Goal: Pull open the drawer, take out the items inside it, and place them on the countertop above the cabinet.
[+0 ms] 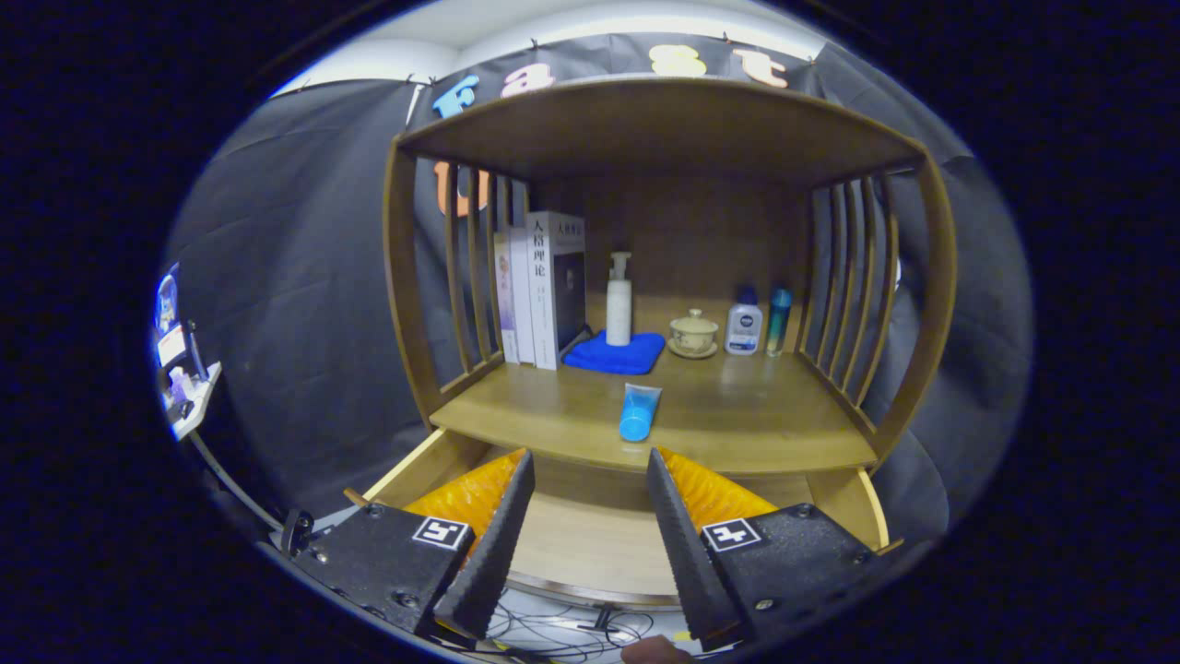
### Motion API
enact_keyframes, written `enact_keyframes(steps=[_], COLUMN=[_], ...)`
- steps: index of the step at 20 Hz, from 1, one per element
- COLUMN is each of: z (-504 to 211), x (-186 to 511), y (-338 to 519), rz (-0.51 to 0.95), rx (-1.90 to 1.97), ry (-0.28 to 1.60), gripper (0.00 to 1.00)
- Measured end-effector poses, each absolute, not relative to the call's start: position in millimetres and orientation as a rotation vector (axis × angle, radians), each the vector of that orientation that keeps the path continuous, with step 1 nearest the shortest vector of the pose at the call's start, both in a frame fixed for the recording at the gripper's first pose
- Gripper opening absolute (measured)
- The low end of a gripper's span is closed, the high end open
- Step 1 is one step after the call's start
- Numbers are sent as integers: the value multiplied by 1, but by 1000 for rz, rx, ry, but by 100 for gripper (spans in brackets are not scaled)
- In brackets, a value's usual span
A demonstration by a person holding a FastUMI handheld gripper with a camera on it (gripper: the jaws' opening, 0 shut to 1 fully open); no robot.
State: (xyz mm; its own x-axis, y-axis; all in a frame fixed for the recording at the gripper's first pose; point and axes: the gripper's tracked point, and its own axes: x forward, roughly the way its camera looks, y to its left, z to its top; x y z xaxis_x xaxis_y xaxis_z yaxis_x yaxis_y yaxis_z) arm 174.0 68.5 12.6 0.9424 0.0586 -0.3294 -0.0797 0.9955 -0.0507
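Observation:
The wooden drawer (590, 544) stands pulled out below the countertop (737, 415), and the part of its floor that shows between my fingers is bare. A blue tube (638, 411) lies on the countertop near its front edge, just beyond my fingertips. My gripper (590, 470) hovers over the drawer, open, with nothing between the fingers.
At the back of the countertop stand several books (539, 290), a white pump bottle (619, 300) on a blue cloth (616, 354), a lidded cup on a saucer (693, 334), and two small bottles (758, 323). Slatted side rails (843, 286) and a top shelf (664, 120) enclose it. Cables (562, 632) lie on the floor.

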Motion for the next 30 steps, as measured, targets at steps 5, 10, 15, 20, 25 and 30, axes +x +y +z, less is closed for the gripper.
enact_keyframes(steps=[5, 10, 15, 20, 25, 30], z=[0, -28, -56, -106, -133, -146], x=[133, 105, 82, 76, 87, 99], y=[70, 59, 57, 51, 32, 27], rz=[70, 47, 46, 25, -37, -92], rx=[-44, -57, -111, -98, -67, -46], ry=[211, 120, 67, 128, 165, 168], gripper=[78, 91, 99, 100, 99, 100])
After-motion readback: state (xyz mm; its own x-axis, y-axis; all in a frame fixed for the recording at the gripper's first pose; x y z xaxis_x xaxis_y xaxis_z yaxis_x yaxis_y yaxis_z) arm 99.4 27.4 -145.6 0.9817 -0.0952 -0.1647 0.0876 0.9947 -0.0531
